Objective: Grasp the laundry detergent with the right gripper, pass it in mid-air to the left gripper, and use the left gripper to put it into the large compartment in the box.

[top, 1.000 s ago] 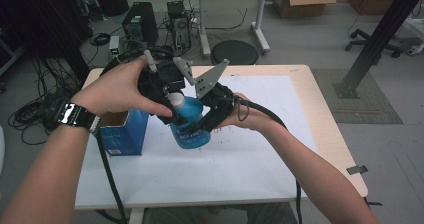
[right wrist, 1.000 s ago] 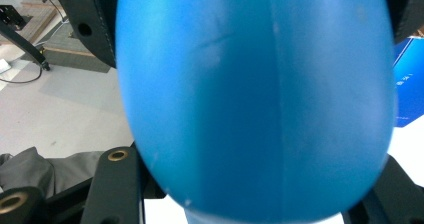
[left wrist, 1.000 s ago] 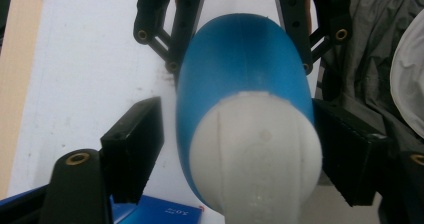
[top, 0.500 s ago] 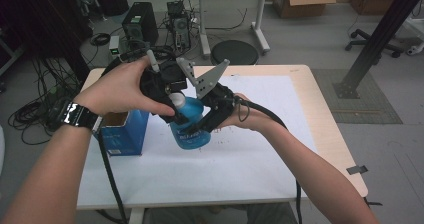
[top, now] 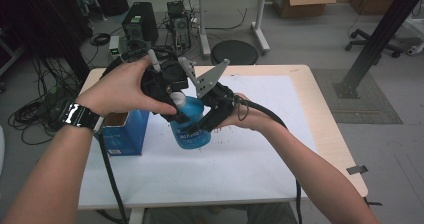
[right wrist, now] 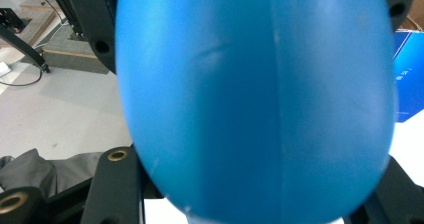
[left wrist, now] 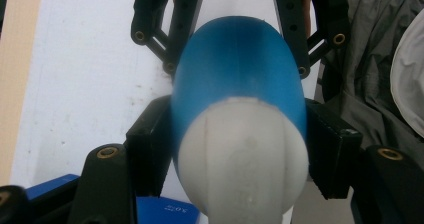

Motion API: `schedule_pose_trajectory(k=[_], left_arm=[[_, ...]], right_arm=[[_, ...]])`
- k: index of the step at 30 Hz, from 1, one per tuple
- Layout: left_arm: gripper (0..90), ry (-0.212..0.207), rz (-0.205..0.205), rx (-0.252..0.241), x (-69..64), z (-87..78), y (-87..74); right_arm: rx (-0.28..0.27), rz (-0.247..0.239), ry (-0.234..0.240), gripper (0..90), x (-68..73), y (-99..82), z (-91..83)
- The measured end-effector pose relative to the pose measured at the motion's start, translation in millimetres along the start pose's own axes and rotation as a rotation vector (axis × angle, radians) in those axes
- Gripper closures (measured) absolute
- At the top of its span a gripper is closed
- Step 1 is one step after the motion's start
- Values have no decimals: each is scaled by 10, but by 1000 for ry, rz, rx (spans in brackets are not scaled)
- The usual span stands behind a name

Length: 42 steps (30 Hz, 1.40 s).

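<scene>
A blue bottle with a white cap is held above the white-covered desk, beside an open blue box that stands at the desk's left. The right tool is pinched on the bottle's blue body, as is shown in the right gripper view, where the body lies between the jaws. The left tool has just been closing, and its jaws are now seen pressed against the bottle's top, just below the white cap, in the left gripper view. From here, a slip is judged the main risk: the body is smooth and rounded, so a twist applied at the cap could turn the whole bottle inside the right tool rather than loosen the cap. If the soft body is squeezed too hard once the cap is loosened, liquid could be forced out onto the desk. The left tool's hold sits partly on the tapered shoulder and could ride upward off it.
</scene>
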<state>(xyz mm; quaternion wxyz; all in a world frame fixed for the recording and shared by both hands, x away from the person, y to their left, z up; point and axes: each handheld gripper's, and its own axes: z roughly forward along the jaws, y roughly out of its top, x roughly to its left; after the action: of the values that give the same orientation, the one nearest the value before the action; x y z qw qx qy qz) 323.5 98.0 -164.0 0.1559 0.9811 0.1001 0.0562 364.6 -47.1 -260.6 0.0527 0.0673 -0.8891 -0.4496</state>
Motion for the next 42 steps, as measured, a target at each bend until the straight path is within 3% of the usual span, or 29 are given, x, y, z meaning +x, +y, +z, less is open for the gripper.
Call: schedule_pose_trajectory(k=[12,16,18,19,21,22,23,24,25,29,30,31,32,34,35,36,39,42], left_arm=[[381,-19,-48,34,56,5,85],[381,-19,-92,69,99,0,92],[381,-7,-132,71,138,-32,77],[381,-7,-132,71,138,-32,77],[381,25,-215,91,212,-106,44],[381,25,-215,91,212,-106,44],[381,52,-283,105,263,-172,12],[381,52,-283,105,263,-172,12],[381,87,-346,101,311,-246,-21],[381,158,-487,103,416,-398,-101],[381,158,-487,103,416,-398,-101],[381,195,-572,95,473,-474,-154],[381,195,-572,95,473,-474,-154],[381,221,-645,92,529,-552,-214],[381,250,-746,85,583,-624,-281],[381,250,-746,85,583,-624,-281],[381,291,-883,79,667,-726,-401],[381,330,-969,88,737,-813,-524]], right_arm=[[-7,22,28,407,-49,-21,-18],[-3,39,17,236,-61,-47,-61],[33,51,7,188,-76,-91,-81],[33,51,7,188,-76,-91,-81],[127,57,-17,136,-98,-197,-99],[163,55,-37,124,-99,-237,-106],[190,63,-43,120,-106,-280,-120],[190,63,-43,120,-106,-280,-120],[260,72,-75,120,-127,-380,-167],[370,91,-122,121,-156,-543,-282],[387,88,-133,121,-163,-583,-319],[405,97,-142,123,-165,-619,-361],[405,97,-142,123,-165,-619,-361],[449,121,-167,125,-169,-700,-458],[476,147,-179,128,-174,-764,-536],[476,147,-179,128,-174,-764,-536],[521,169,-209,125,-182,-869,-671],[581,194,-227,117,-188,-1004,-841]])
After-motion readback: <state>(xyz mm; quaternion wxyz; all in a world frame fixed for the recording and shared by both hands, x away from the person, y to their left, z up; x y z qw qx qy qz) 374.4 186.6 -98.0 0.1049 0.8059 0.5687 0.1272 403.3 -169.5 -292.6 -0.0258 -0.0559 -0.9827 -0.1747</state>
